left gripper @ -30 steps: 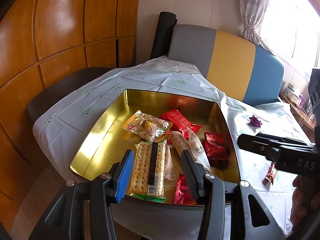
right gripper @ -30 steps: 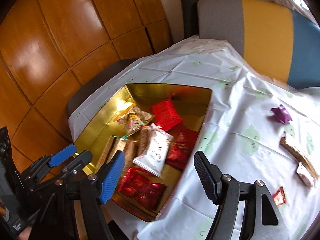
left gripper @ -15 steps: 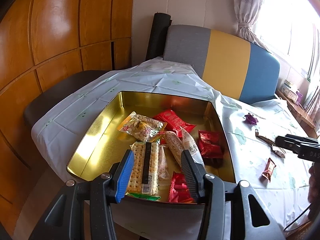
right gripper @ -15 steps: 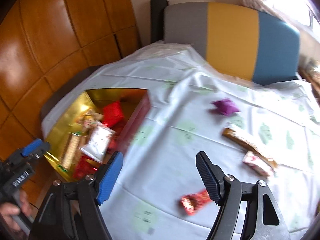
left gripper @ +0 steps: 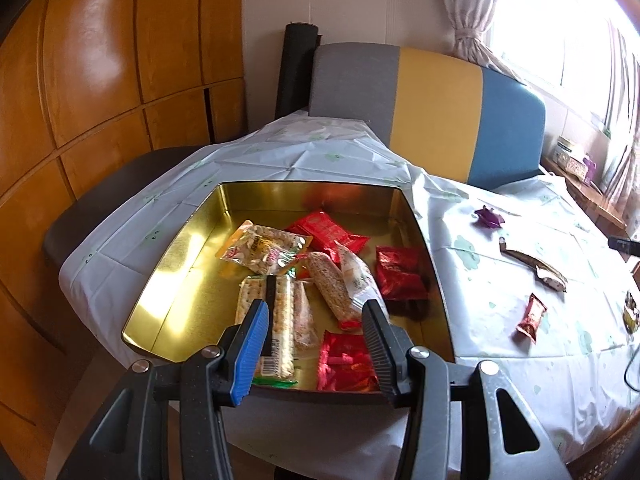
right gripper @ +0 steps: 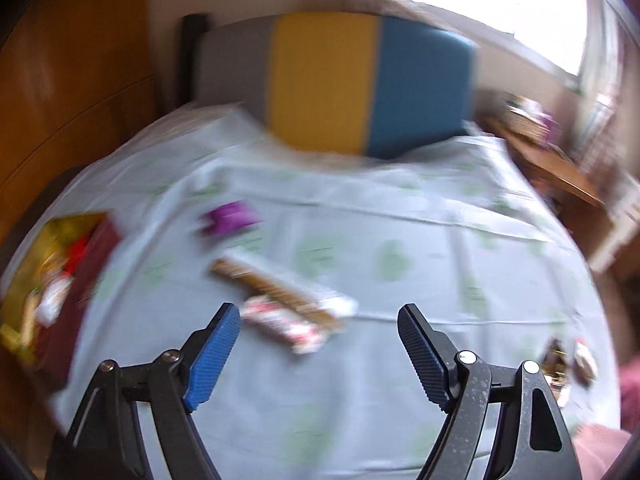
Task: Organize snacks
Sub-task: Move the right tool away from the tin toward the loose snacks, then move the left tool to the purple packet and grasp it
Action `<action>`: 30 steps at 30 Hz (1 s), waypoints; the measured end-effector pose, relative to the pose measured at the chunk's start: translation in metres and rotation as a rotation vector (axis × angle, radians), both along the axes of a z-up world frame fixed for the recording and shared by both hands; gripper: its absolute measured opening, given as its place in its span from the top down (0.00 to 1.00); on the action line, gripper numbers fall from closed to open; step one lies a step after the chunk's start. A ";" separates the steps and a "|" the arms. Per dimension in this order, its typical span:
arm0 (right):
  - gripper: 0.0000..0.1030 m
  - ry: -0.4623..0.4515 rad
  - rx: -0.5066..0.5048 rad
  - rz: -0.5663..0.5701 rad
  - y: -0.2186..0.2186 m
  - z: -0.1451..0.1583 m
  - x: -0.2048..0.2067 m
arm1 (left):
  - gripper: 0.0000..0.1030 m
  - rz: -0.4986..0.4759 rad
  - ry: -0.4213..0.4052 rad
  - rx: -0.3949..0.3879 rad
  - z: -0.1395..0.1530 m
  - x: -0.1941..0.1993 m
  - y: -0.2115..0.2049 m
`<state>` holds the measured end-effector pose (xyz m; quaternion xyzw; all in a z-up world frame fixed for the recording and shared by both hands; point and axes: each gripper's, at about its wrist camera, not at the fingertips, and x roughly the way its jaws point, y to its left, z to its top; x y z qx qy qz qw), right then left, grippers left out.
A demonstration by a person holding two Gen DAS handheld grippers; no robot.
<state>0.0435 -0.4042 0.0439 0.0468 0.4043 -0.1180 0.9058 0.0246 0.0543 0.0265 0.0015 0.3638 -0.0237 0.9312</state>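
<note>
A gold tin (left gripper: pixel 188 264) on the table holds several snack packs, among them a cracker pack (left gripper: pixel 276 312) and red packets (left gripper: pixel 398 272). My left gripper (left gripper: pixel 316 320) is open and empty, held above the tin's near edge. Loose on the cloth to the right lie a purple candy (left gripper: pixel 488 216), a long brown bar (left gripper: pixel 532 266) and a small red packet (left gripper: pixel 532 316). My right gripper (right gripper: pixel 318 326) is open and empty above the cloth, just short of the brown bar (right gripper: pixel 276 288) and a white-red packet (right gripper: pixel 288 328). The right wrist view is blurred.
A grey, yellow and blue chair back (left gripper: pixel 424 96) stands behind the table. Wooden panels (left gripper: pixel 80 100) are on the left. The purple candy (right gripper: pixel 230 218) and the tin (right gripper: pixel 52 276) lie left in the right wrist view. More small wrappers (right gripper: pixel 568 360) lie at the right edge.
My right gripper has swung from over the tin to the right, over the loose snacks on the cloth. My left gripper has pulled back a little and stays open.
</note>
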 end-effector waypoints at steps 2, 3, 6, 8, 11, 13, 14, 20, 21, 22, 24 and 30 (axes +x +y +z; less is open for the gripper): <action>0.21 -0.029 0.021 -0.120 -0.038 -0.009 -0.009 | 0.52 -0.012 0.000 0.014 0.003 -0.003 -0.006; 0.21 -0.036 0.041 -0.175 -0.052 -0.016 -0.014 | 0.52 -0.017 -0.003 0.020 0.004 -0.005 -0.009; 0.21 0.028 0.175 -0.323 -0.089 -0.030 -0.014 | 0.52 -0.043 -0.016 0.044 0.011 -0.010 -0.022; 0.21 0.046 0.228 -0.367 -0.103 -0.036 -0.015 | 0.52 -0.066 -0.019 0.048 0.015 -0.013 -0.031; 0.21 0.068 0.273 -0.402 -0.112 -0.041 -0.018 | 0.52 -0.117 -0.020 0.063 0.016 -0.016 -0.051; 0.20 0.064 0.281 -0.407 -0.112 -0.042 -0.022 | 0.52 -0.161 -0.004 0.066 0.013 -0.018 -0.066; 0.20 0.064 0.284 -0.406 -0.113 -0.041 -0.022 | 0.52 -0.188 0.006 0.068 0.011 -0.019 -0.074; 0.20 0.057 0.312 -0.382 -0.107 -0.040 -0.022 | 0.52 -0.322 0.067 0.076 -0.005 -0.024 -0.114; 0.20 0.056 0.312 -0.377 -0.106 -0.040 -0.022 | 0.52 -0.335 0.076 0.079 -0.008 -0.025 -0.118; 0.20 0.053 0.312 -0.368 -0.104 -0.039 -0.022 | 0.52 -0.350 0.088 0.079 -0.011 -0.025 -0.123; 0.20 0.052 0.308 -0.356 -0.102 -0.038 -0.021 | 0.52 -0.370 0.109 0.077 -0.016 -0.023 -0.128; 0.19 0.058 0.315 -0.337 -0.099 -0.039 -0.019 | 0.52 -0.407 0.158 0.040 -0.023 -0.008 -0.141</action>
